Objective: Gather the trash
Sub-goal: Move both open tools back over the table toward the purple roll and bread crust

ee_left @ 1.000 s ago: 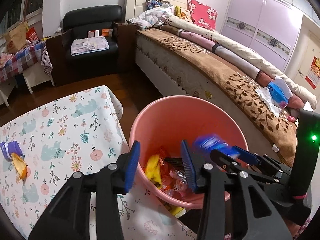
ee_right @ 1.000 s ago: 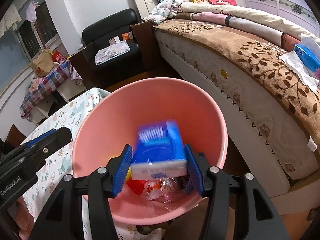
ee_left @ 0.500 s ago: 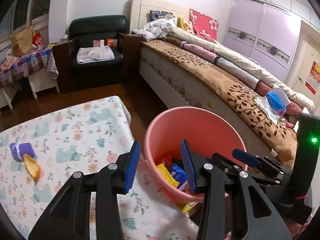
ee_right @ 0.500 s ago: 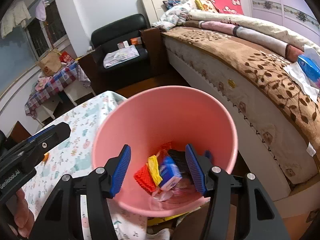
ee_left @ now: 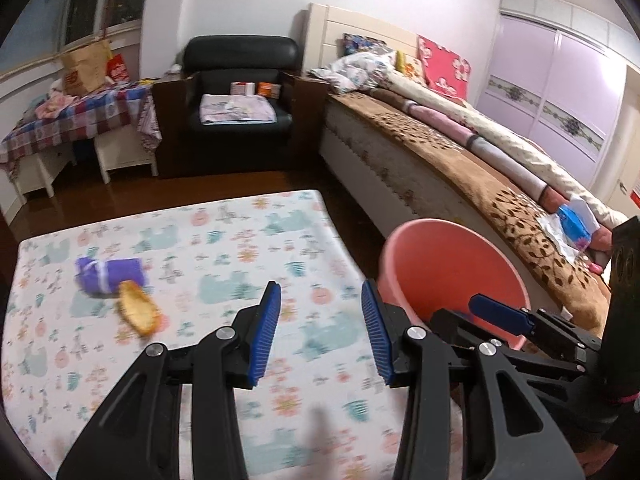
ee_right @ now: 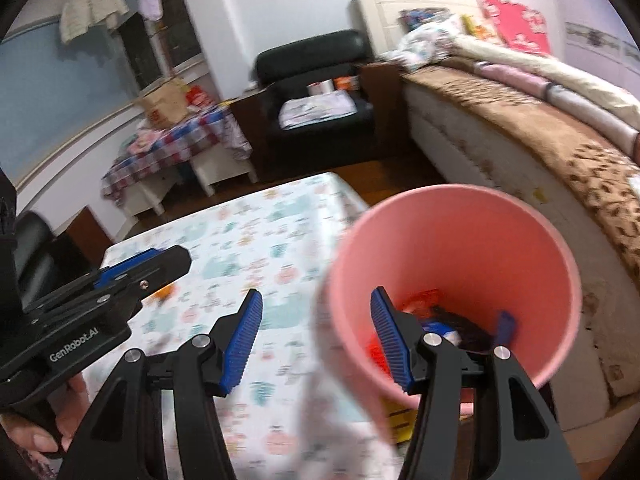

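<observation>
A pink bucket point(ee_left: 452, 264) point(ee_right: 472, 240) stands beside the right edge of the table with the patterned cloth point(ee_left: 224, 240); several wrappers, red and blue among them, lie at its bottom point(ee_right: 424, 312). On the cloth's left part lie a purple wrapper point(ee_left: 108, 274) and a yellow-orange piece point(ee_left: 138, 312), touching. My left gripper point(ee_left: 318, 330) hovers open over the cloth, right of those two, with nothing between its fingers. My right gripper point(ee_right: 318, 338) is open and empty, straddling the bucket's near left rim; it also shows in the left wrist view point(ee_left: 500, 320).
A bed point(ee_left: 460, 168) with a brown cover runs along the right, a blue packet point(ee_left: 574, 226) on it. A black armchair point(ee_left: 240, 92) and a small table with a checked cloth point(ee_left: 76, 120) stand at the back. A hand point(ee_right: 44, 420) holds the left gripper's handle.
The blue box held over the bucket by my right gripper was let go and fell in. Both grippers then pulled back and left; the left one now hovers over the cloth.
</observation>
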{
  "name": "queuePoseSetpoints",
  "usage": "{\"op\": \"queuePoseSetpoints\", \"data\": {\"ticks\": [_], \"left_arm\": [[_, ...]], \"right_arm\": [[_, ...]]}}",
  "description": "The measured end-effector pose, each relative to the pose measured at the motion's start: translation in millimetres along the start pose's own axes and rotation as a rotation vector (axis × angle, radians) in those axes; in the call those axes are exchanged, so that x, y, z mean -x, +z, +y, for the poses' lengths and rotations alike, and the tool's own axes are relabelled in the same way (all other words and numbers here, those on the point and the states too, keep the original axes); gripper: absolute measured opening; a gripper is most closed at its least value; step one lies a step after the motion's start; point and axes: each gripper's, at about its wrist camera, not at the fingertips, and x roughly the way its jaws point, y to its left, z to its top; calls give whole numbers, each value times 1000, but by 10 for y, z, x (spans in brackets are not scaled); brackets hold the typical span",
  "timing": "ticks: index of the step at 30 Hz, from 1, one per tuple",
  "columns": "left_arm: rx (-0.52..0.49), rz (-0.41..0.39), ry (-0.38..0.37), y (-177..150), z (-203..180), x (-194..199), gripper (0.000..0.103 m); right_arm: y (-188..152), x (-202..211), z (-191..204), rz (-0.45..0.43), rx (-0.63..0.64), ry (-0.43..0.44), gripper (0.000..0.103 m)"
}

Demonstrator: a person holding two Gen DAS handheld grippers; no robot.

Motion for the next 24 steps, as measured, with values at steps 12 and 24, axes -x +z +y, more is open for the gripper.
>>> {"op": "queuePoseSetpoints", "data": {"ticks": [12,24], "left_arm": [[55,-26,127,-208,1178,330,42],[98,37,150,-227,2066,163,42]], "right_arm": [[55,-562,1102,105,137,182,51],[89,-1294,1824,193,235,242,47]]}}
